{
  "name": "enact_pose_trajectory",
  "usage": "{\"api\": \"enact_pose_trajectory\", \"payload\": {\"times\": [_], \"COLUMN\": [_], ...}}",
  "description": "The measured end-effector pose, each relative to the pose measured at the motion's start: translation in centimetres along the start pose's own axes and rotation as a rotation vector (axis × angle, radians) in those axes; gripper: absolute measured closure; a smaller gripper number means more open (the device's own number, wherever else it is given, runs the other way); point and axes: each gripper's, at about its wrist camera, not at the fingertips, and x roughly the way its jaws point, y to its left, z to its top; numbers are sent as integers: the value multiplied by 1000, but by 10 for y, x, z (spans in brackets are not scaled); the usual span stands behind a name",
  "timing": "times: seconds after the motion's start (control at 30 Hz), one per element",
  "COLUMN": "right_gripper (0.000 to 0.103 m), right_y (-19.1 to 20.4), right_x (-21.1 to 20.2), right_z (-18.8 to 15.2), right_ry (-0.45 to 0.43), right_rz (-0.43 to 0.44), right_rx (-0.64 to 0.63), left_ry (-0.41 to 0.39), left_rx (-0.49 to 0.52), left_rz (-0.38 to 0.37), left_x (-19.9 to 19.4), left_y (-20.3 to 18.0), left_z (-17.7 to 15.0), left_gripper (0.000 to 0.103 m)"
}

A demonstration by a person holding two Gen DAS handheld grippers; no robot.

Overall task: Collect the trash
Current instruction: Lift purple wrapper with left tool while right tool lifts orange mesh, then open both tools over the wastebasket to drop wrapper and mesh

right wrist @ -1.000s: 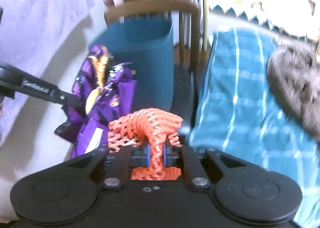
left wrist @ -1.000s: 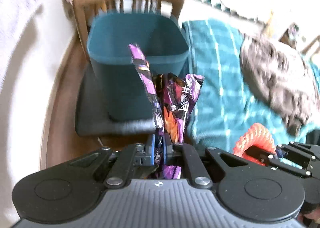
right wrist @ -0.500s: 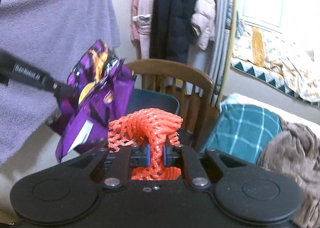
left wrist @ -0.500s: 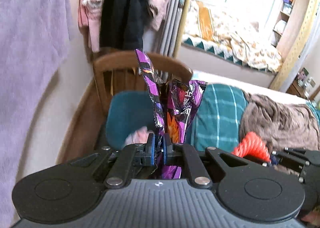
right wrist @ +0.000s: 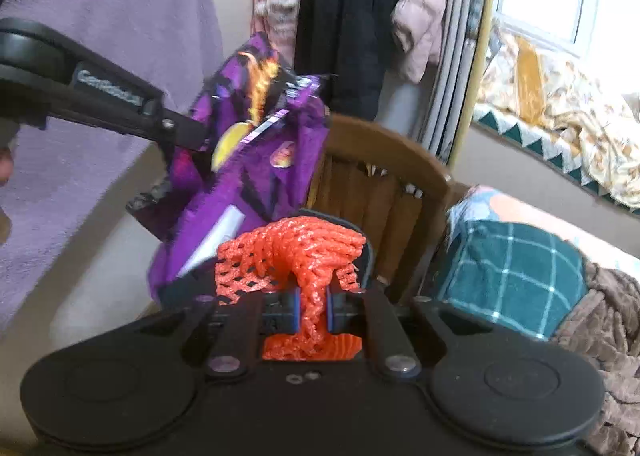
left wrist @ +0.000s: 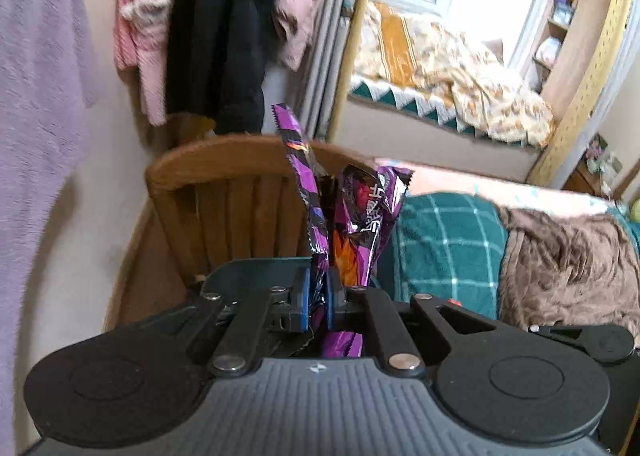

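Our left claw (left wrist: 318, 306) tight on purple wrapper (left wrist: 352, 223), right claw (right wrist: 312, 310) tight on orange net (right wrist: 296, 252), w/ wooden chair (left wrist: 224, 159) ahead.

Little can be read here. In the right wrist view, the black arm of the left tongs (right wrist: 176, 127) carries a line of pale lettering along its side; it starts with what looks like "Gen", and the rest is too blurred to make out. In the left wrist view, the purple snack wrapper (left wrist: 360, 215) shows a few large white characters printed down its crumpled front panel; they look like Korean script but cannot be read with certainty. The same wrapper in the right wrist view bears a yellow round badge and a white panel whose print is too smeared to read.
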Motion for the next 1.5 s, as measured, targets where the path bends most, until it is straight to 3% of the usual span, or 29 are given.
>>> {"api": "enact_pose_trajectory", "payload": {"times": [0.3, 0.63, 0.93, 1.13, 1.2, 1.37, 1.5], "right_gripper": [92, 87, 79, 68, 59, 50, 44], "right_y": [13, 26, 42, 39, 39, 42, 44], "right_x": [91, 151, 162, 161, 157, 143, 126], "right_z": [4, -15, -31, -35, -34, -33, -32], "right_ry": [160, 305, 373, 379, 371, 332, 288], "right_rz": [-39, -41, -20, -20, -14, -17, -12], "right_rx": [-30, -59, -73, -44, -36, -40, -27], "left_ry": [180, 339, 423, 444, 455, 439, 395], "left_rx": [114, 152, 147, 164, 160, 173, 173], "left_rz": [-47, -99, -140, -149, -154, -149, -143], "left_x": [96, 142, 154, 150, 149, 136, 119], "left_y": [20, 40, 44, 42, 42, 43, 45], "left_z": [-23, -57, -73, -82, -84, -85, -83], "left_gripper": [96, 95, 95, 94, 93, 90, 80]}}
